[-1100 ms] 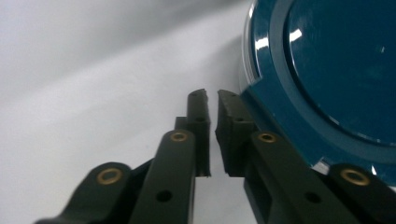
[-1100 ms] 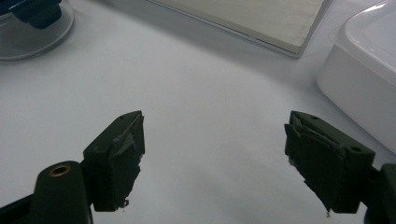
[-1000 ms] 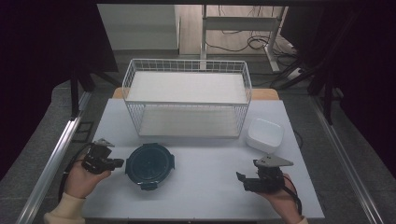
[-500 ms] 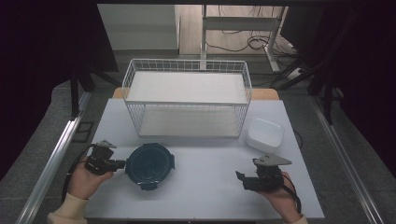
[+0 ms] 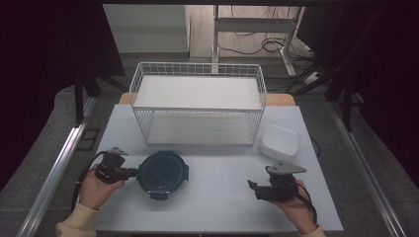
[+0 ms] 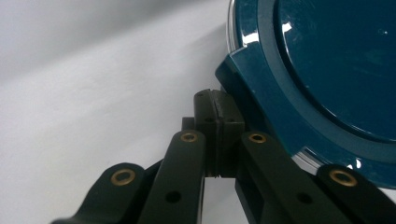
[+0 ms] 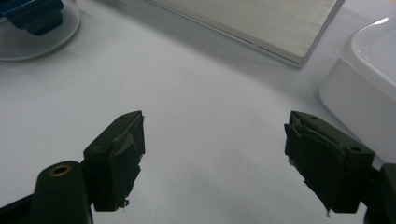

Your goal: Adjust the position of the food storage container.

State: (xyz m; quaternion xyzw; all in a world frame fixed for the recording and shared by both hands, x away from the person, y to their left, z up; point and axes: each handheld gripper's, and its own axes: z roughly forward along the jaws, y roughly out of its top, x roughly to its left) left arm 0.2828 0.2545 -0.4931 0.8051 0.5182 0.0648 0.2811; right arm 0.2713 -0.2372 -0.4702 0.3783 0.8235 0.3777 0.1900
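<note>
The lid [image 5: 163,174], round and dark teal with clip tabs at its rim, lies flat on the bench [image 5: 217,207] toward the front left corner, a little in from the front edge. In the left gripper view its glossy top [image 6: 336,70] takes up the upper right, with a clear rim showing under the teal edge, so it seems to sit on a clear container.

The left gripper [image 5: 132,172] lies low at the lid's left side, held in the person's left hand [image 5: 94,187]. Its jaws are pressed together with no gap between the pads, and their tips [image 6: 218,122] sit right against a tab on the lid's rim; whether any of the tab is pinched between them I cannot tell.

The right gripper [image 5: 253,189] is held in the right hand [image 5: 296,207] near the front right of the bench, well apart from the lid, pointing left. Its jaws stand wide, with bare bench between them [image 7: 212,154] and nothing in them.

A white box [image 5: 280,142] with rounded corners rests near the right edge, just behind the right gripper; in the right gripper view it shows at the right [image 7: 364,79]. Toward the back edge stands a white wire rack [image 5: 197,106] with two pale shelves, its front just behind the lid.
</note>
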